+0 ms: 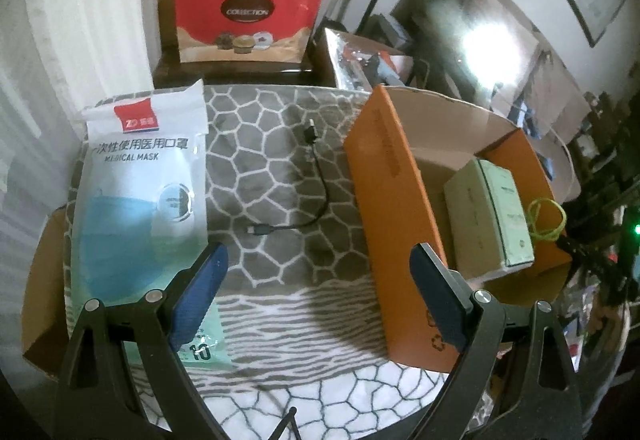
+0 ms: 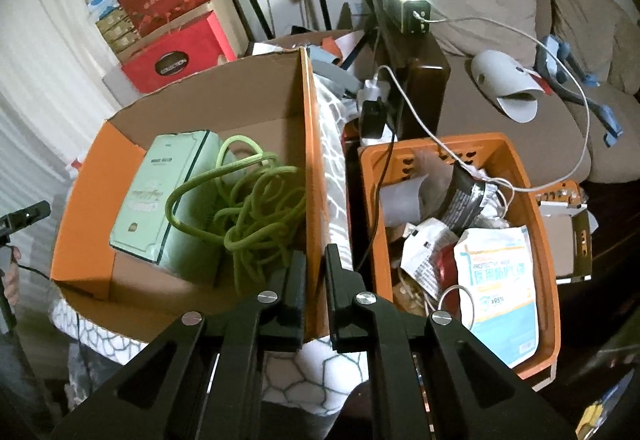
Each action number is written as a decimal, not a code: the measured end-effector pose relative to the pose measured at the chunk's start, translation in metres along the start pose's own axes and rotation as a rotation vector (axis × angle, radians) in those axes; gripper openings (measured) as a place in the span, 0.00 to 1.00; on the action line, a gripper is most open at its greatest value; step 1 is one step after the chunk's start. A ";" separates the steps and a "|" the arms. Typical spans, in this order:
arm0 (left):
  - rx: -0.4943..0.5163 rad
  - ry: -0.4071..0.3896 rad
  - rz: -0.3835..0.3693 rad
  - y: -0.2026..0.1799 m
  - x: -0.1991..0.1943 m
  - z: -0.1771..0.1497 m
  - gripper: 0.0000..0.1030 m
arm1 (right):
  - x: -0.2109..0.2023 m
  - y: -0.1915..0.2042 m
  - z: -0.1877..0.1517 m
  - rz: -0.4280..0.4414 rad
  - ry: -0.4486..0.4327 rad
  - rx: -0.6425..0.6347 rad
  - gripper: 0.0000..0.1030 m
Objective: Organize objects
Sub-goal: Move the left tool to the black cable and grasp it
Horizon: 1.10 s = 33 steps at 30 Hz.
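The right gripper (image 2: pixel 314 300) pinches the orange box's (image 2: pixel 80 208) near wall; inside lie a green carton (image 2: pixel 160 196) and coiled green cord (image 2: pixel 256 208). The left gripper (image 1: pixel 320 296) hangs spread over bare cloth (image 1: pixel 280 168); ahead, a black USB cable (image 1: pixel 312 184) runs lengthwise away, mask pack (image 1: pixel 140 192) leftward.

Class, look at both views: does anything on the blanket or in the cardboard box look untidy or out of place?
Yes. A short black cable lies loose on the patterned blanket, outside the cardboard box. Inside the box, a green cord sits in a tangled heap against the pale green carton, not coiled.
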<state>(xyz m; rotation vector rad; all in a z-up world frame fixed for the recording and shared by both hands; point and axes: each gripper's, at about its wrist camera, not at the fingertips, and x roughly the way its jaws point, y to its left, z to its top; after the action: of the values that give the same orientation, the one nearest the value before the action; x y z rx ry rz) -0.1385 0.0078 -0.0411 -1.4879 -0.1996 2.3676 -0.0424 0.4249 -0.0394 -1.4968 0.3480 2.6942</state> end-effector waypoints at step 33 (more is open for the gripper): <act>0.067 0.077 0.163 0.025 0.060 0.020 0.81 | 0.000 -0.007 -0.002 0.042 -0.017 0.026 0.07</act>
<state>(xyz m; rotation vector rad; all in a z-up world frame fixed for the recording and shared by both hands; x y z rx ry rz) -0.1857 0.0067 -0.0900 -1.6159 0.0204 2.4098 -0.0396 0.4315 -0.0415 -1.4759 0.4162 2.7218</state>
